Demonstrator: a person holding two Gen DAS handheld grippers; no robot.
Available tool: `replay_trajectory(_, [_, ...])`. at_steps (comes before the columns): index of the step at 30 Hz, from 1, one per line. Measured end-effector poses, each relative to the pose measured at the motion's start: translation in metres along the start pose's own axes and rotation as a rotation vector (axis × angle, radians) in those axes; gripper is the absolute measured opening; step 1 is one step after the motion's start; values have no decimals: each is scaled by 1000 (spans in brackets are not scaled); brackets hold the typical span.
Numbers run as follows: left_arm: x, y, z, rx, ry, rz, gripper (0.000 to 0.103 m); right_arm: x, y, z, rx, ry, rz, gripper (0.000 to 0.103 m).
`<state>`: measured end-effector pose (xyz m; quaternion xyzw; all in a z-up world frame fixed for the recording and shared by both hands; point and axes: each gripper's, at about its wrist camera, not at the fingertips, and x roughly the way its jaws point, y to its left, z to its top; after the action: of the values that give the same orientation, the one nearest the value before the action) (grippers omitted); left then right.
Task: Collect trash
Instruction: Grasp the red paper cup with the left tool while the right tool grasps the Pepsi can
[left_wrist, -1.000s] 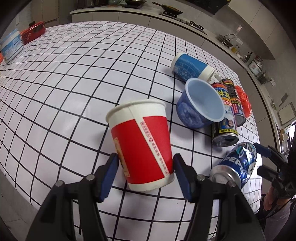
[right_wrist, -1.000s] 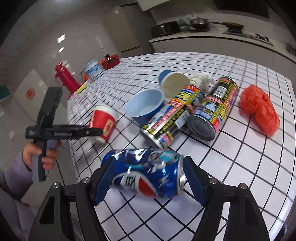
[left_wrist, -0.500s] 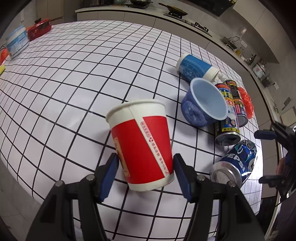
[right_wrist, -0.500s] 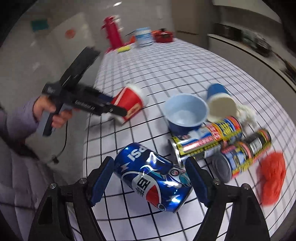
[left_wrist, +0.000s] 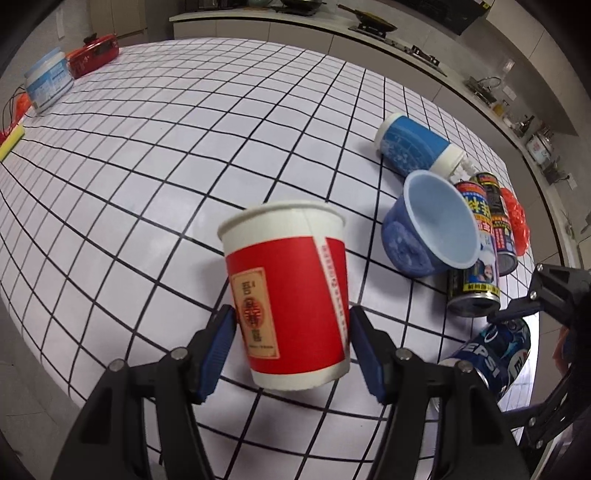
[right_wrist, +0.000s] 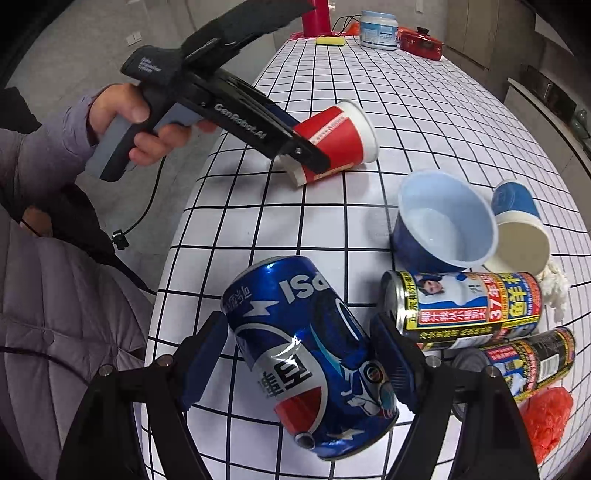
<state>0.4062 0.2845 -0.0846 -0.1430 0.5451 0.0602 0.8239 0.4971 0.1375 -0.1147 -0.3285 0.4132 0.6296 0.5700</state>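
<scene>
Left wrist view shows our left tongs clamped on the red paper cup, pads pressed against both sides near its base, rim pointing away from us. A second ago the cup sat lower against the gridded worktop; now more of the surface shows beneath it, so we judge it lifted clear — though in the right wrist view its lower edge looks close to the top, and we cannot be sure of the gap. Our right tongs hold the dented blue Pepsi can, one pad on each flank; since a second ago that view has swung round toward the left hand, and the can has turned with the tongs, which reads as a firm hold.

So two pieces are in hand. Still lying on the worktop are the blue plastic cup, the blue-and-white paper cup, two printed drink cans and crumpled red wrapping. No bin shows in either view — where these go we cannot tell.
</scene>
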Motion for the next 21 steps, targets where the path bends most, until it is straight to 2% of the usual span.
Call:
replay_trajectory(2, [1, 3, -1, -17, -5, -12, 59, 1, 0, -3, 13, -6, 7, 81])
replay_trajectory(5, [-5, 4, -8, 16, -8, -15, 57, 4, 2, -8, 46, -11, 24, 77])
replay_trajectory(10, [-15, 2, -36, 117, 27, -38, 58, 0, 3, -22, 143, -43, 7, 74])
replay_trajectory(13, [-16, -8, -46, 189, 29, -24, 61, -4, 5, -36, 227, -60, -12, 73])
replay_trajectory(17, [-12, -15, -42, 223, 30, -4, 63, -2, 9, -42, 299, -80, -53, 73])
replay_trajectory(21, [-10, -16, -34, 232, 28, -17, 68, 5, 16, -36, 335, -86, -87, 73])
